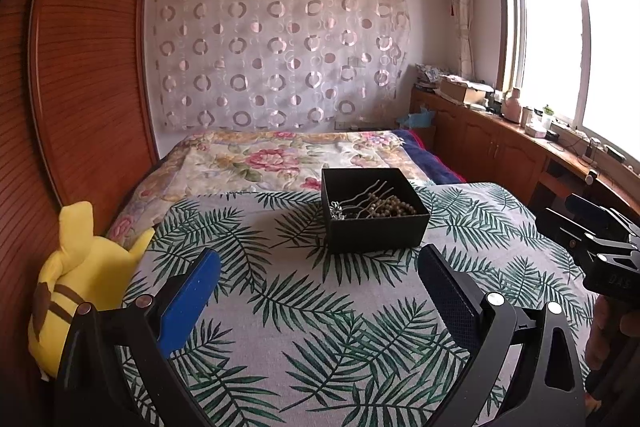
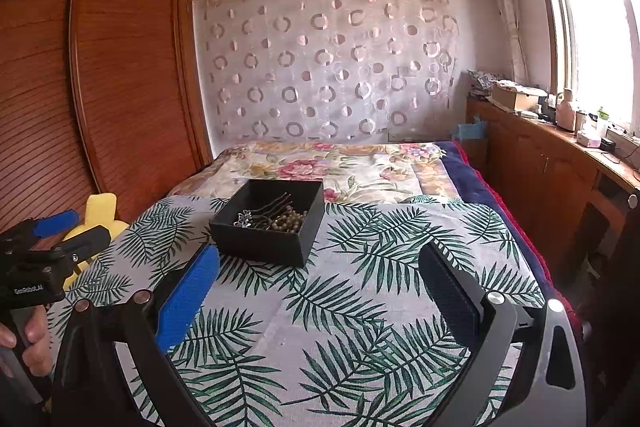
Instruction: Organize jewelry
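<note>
A black box [image 1: 375,211] sits on a leaf-patterned cloth [image 1: 320,327] spread over a bed. Inside lie a beaded bracelet [image 1: 394,207], wavy hairpins [image 1: 366,195] and a silver ornament [image 1: 337,209]. Left tongs [image 1: 320,287] and right tongs [image 2: 320,283] hover nearby, both spread wide, gripping nothing.
</note>
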Tool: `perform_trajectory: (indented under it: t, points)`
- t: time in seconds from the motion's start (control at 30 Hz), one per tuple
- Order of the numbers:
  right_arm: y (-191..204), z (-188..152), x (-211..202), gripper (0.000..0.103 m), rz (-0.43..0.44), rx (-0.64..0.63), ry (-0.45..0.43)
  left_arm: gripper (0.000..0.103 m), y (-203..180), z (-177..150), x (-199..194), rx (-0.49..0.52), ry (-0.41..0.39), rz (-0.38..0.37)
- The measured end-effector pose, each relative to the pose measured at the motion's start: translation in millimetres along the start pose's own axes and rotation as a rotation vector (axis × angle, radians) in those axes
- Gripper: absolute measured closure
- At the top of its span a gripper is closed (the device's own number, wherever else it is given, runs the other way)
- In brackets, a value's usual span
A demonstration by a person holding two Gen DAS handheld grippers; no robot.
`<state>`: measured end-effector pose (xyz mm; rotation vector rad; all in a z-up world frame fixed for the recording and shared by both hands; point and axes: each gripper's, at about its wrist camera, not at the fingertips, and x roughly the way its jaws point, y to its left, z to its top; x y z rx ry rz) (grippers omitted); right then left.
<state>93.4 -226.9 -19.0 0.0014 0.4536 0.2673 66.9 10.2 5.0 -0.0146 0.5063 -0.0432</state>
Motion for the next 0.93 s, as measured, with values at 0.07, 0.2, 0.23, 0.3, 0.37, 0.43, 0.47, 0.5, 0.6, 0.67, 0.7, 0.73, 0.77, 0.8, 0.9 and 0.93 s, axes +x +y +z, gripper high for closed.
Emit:
perform_trajectory:
  t: [0.07,0.2,0.23,0.3,0.37,0.43,0.47,0.5,0.6,0.67,0.7,0.73,0.77,0.8,0.9,0.93]
  points:
    - [-0.5,0.2,0.0,0.002,0.001,0.001,0.000,0.008,0.0,0.1,-0.1,0.000,-0.001,0.000]
    - [0.1,-0.1,0.0,0.002,0.000,0.002,-0.001,0.008,-0.4,-0.4,-0.1,0.001,-0.001,-0.001]
    - [0.0,0.2,-0.2,0.002,-0.001,0.000,0.000,0.008,-0.4,-0.4,0.1,0.001,-0.001,-0.002]
    - [-0.1,-0.1,0.0,0.002,0.000,0.000,0.000,0.008,-0.4,-0.5,0.0,0.001,-0.001,-0.001]
    - [0.9,0.4,0.0,0.002,0.000,0.002,0.000,0.008,-0.4,-0.6,0.3,0.001,-0.001,-0.001]
    - [1.1,0.2,0.2,0.002,0.000,0.001,-0.001,0.008,-0.6,-0.7,0.2,0.001,-0.001,-0.002]
    - [1.1,0.1,0.3,0.002,0.000,0.001,-0.001,0.008,-0.5,-0.7,0.2,0.001,-0.001,-0.001]
    - [1.1,-0.2,0.3,0.002,0.000,0.002,-0.001,0.008,-0.7,-0.7,0.3,0.001,-0.001,-0.001]
    - [0.6,0.1,-0.1,0.002,0.000,0.002,-0.002,0.008,-0.8,-0.7,0.2,0.001,-0.001,-0.003]
    - [1.0,-0.2,0.5,0.002,0.000,0.003,-0.002,0.008,-0.9,-0.1,-0.3,0.002,-0.002,-0.001]
    - [0.5,-0.1,0.0,0.002,0.000,0.002,-0.002,0.008,-1.0,-0.1,-0.3,0.003,-0.003,0.000]
    - [1.0,-0.6,0.4,0.002,0.001,0.003,-0.002,0.008,-0.7,0.1,-0.4,0.002,-0.003,-0.002]
    - [0.7,-0.4,0.4,0.002,0.001,0.003,-0.002,0.008,-0.6,0.1,-0.5,0.002,-0.002,-0.001]
    - [0.8,-0.6,0.5,0.002,0.002,0.002,-0.002,0.008,-0.7,0.0,-0.3,0.002,-0.001,0.001]
    - [1.8,0.4,-0.3,0.002,0.000,0.004,-0.003,0.008,-0.2,0.0,-0.7,0.000,-0.004,-0.004]
    - [2.0,0.3,-0.2,0.002,0.000,0.003,-0.003,0.008,-0.5,0.3,-0.8,0.001,-0.004,-0.004]
